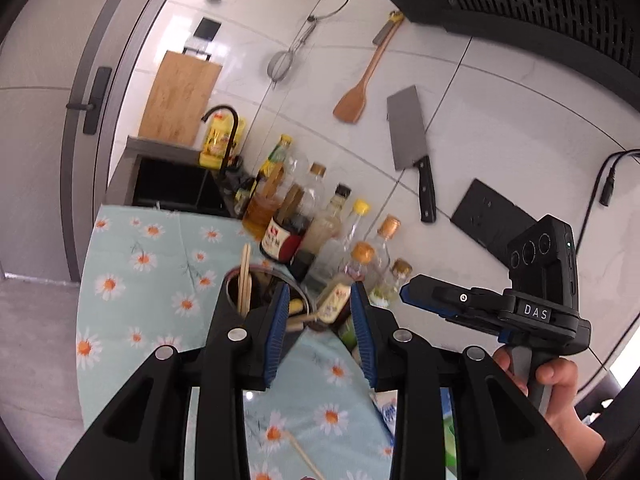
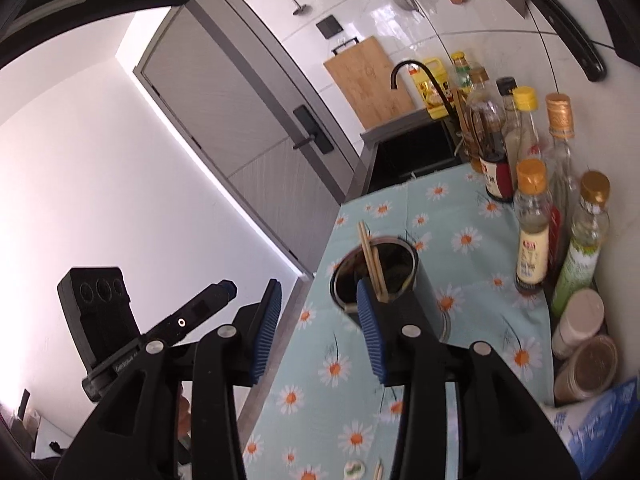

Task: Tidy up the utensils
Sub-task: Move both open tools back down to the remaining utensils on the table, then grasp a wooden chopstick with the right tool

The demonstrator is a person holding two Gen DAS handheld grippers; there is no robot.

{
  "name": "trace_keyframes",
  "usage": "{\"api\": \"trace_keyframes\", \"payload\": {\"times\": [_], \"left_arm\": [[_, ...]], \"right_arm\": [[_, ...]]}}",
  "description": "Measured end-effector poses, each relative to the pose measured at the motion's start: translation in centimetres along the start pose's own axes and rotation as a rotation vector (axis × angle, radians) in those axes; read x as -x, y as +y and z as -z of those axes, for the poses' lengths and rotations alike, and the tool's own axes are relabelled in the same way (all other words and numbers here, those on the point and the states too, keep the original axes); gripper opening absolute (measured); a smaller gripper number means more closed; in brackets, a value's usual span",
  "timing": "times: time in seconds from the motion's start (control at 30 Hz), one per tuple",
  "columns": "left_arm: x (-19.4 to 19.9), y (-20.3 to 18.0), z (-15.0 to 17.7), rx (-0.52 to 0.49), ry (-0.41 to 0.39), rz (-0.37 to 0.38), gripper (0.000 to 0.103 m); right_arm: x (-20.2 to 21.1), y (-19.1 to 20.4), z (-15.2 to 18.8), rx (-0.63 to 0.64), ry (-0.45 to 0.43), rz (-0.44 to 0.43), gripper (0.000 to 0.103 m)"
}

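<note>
Both grippers stand wide open and hold nothing. The utensil holder [image 2: 376, 276], with two chopsticks [image 2: 370, 260] upright inside, stands on the counter [image 2: 472, 236] just ahead of the right gripper [image 2: 320, 324]. A loose chopstick [image 1: 304, 456] lies below the left gripper [image 1: 320, 332], its axis diagonal.

White letters "DAS" on the right gripper [image 1: 404, 294]

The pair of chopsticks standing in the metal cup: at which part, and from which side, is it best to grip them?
Grip the chopsticks at their upper ends, which stick out above the rim of the metal cup, probably coming from above. They lean against the rim side by side, so closing across the pair should catch both. Lower down the cup wall hides them.
</note>
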State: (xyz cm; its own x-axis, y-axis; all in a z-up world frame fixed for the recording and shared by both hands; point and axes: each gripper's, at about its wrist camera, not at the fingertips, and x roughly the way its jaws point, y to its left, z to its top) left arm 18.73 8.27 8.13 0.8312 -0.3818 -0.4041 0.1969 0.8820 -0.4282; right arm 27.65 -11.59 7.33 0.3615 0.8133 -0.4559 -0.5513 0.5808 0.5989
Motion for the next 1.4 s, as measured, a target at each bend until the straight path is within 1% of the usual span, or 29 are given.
{"api": "trace_keyframes", "payload": {"times": [0.07, 0.3, 0.4, 0.5, 0.67, 0.8, 0.87, 0.9, 0.93, 1.0, 1.1, 1.2, 1.23, 1.27, 1.3, 1.4], "left_arm": [[0.7, -0.1, 0.7, 0.000, 0.032, -0.012, 0.031], [2.4, -0.3, 3.7, 0.022, 0.136, -0.003, 0.031], [2.7, -0.5, 5.3, 0.029, 0.178, 0.004, 0.031], [2.7, -0.4, 7.6, 0.056, 0.240, 0.017, 0.031], [2.3, -0.1, 11.3, 0.077, 0.335, 0.023, 0.031], [1.9, 0.6, 13.8, 0.115, 0.400, 0.024, 0.031], [1.6, 0.9, 15.2, 0.136, 0.435, 0.026, 0.032], [1.5, 1.0, 15.8, 0.144, 0.452, 0.023, 0.034], [1.4, 1.1, 16.3, 0.151, 0.465, 0.022, 0.039], [1.2, 1.3, 17.5, 0.171, 0.498, 0.027, 0.039], [1.1, 1.4, 19.1, 0.183, 0.532, 0.026, 0.039], [1.0, 1.5, 20.4, 0.201, 0.567, 0.027, 0.039], [1.0, 1.5, 20.8, 0.209, 0.574, 0.030, 0.039], [1.0, 1.6, 21.2, 0.216, 0.584, 0.031, 0.039], [1.0, 1.6, 21.4, 0.221, 0.591, 0.031, 0.039], [1.0, 2.1, 22.3, 0.252, 0.606, 0.026, 0.039]], "right_arm": [[0.4, 0.3, 1.3, 0.009, 0.041, 0.012, 0.041], [0.0, 0.5, 5.4, 0.014, 0.192, 0.073, 0.042], [-0.6, 0.5, 7.7, 0.009, 0.276, 0.101, 0.042], [-1.3, 0.4, 9.6, 0.013, 0.347, 0.127, 0.042], [-3.1, 0.0, 13.3, 0.003, 0.515, 0.166, 0.042], [-4.5, -0.9, 15.1, -0.031, 0.608, 0.202, 0.042], [-5.3, -1.9, 15.7, -0.092, 0.655, 0.210, 0.042], [-6.1, -2.6, 16.2, -0.149, 0.698, 0.196, 0.042], [-6.7, -3.2, 16.5, -0.179, 0.724, 0.197, 0.042], [-7.8, -3.8, 17.0, -0.180, 0.757, 0.245, 0.042], [-9.5, -4.6, 17.6, -0.204, 0.808, 0.287, 0.042], [-11.1, -5.3, 17.6, -0.185, 0.832, 0.346, 0.041], [-11.7, -5.6, 17.5, -0.172, 0.838, 0.379, 0.041], [-12.1, -5.7, 17.5, -0.165, 0.842, 0.401, 0.039], [-12.7, -5.7, 17.6, -0.158, 0.855, 0.419, 0.034], [-14.0, -5.3, 17.8, -0.111, 0.876, 0.469, 0.029]]}}
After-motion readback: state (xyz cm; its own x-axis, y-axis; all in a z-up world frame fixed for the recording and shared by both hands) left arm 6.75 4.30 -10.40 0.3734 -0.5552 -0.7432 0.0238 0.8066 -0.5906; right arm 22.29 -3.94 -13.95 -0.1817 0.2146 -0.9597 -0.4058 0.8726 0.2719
